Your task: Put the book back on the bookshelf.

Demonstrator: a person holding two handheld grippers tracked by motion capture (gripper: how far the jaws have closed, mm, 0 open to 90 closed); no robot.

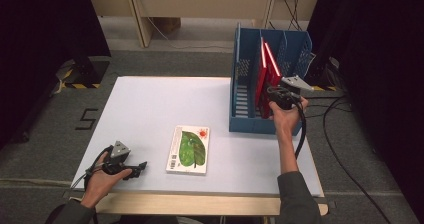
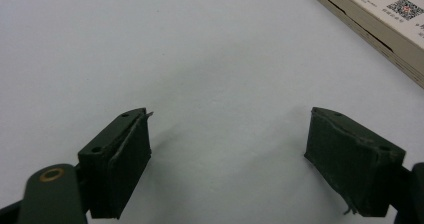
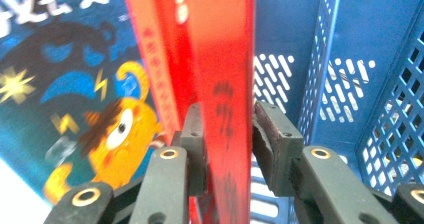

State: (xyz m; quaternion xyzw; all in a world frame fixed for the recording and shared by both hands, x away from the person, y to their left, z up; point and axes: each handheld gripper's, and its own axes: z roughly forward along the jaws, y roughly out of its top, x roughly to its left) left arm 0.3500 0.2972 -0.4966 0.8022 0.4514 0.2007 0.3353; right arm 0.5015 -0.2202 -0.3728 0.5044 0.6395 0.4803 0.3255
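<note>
**Now at the rack: red book between loosened jaws**

Right now the right gripper [image 1: 276,95] sits at the near end of the blue file rack [image 1: 243,91] on the table's far right, its jaws straddling the spine of the upright red book [image 3: 227,59] standing in the rack. One pad lies against the spine; the other stands slightly clear. Beside it leans a blue picture book [image 3: 65,69]. At the near left, the left gripper [image 2: 227,159] rests on the white table [image 1: 145,109], jaws wide and empty, near the green-leaf book [image 1: 189,149] lying flat.
</note>
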